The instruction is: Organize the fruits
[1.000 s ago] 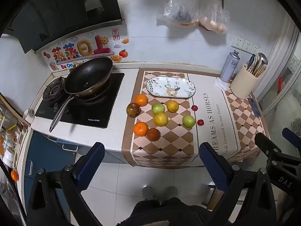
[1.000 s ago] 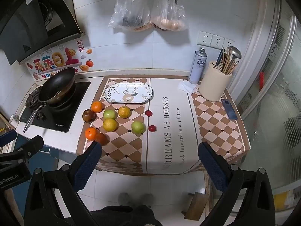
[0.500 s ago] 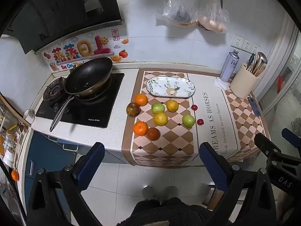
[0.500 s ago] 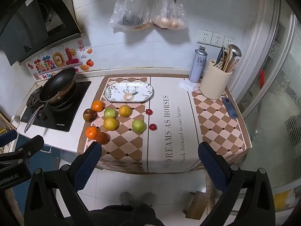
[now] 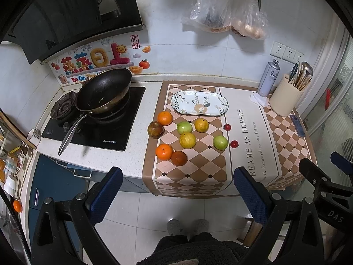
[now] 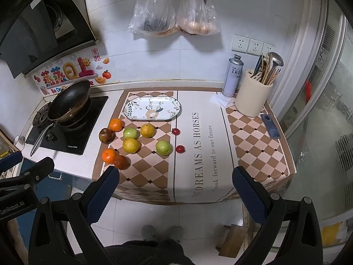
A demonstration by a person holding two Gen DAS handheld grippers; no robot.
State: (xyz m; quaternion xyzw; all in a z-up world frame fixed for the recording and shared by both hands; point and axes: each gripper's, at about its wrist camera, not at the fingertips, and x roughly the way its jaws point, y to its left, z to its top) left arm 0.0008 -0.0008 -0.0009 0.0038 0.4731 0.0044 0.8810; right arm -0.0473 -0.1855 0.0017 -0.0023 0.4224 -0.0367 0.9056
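Several fruits lie loose on the checkered cloth: oranges (image 5: 164, 118) (image 5: 164, 151), green apples (image 5: 184, 127) (image 5: 220, 142), yellow fruits (image 5: 187, 140) (image 5: 201, 125), brown fruits (image 5: 155, 129) (image 5: 179, 158) and two small red ones (image 5: 227, 127) (image 5: 234, 144). Behind them sits an empty oval floral plate (image 5: 199, 103) (image 6: 152, 108). My left gripper (image 5: 175, 188) and my right gripper (image 6: 175, 187) both hang open over the floor, well short of the counter, holding nothing.
A black wok (image 5: 103, 92) rests on the stove at the left. A spray can (image 6: 232, 76), a utensil holder (image 6: 253, 100) and a phone (image 6: 270, 129) stand at the right. Bags (image 6: 174, 11) hang on the wall. A person's feet (image 6: 162, 231) show below.
The right wrist view has crept slightly closer to the counter. The fruits and plate have not moved; both grippers stay open.
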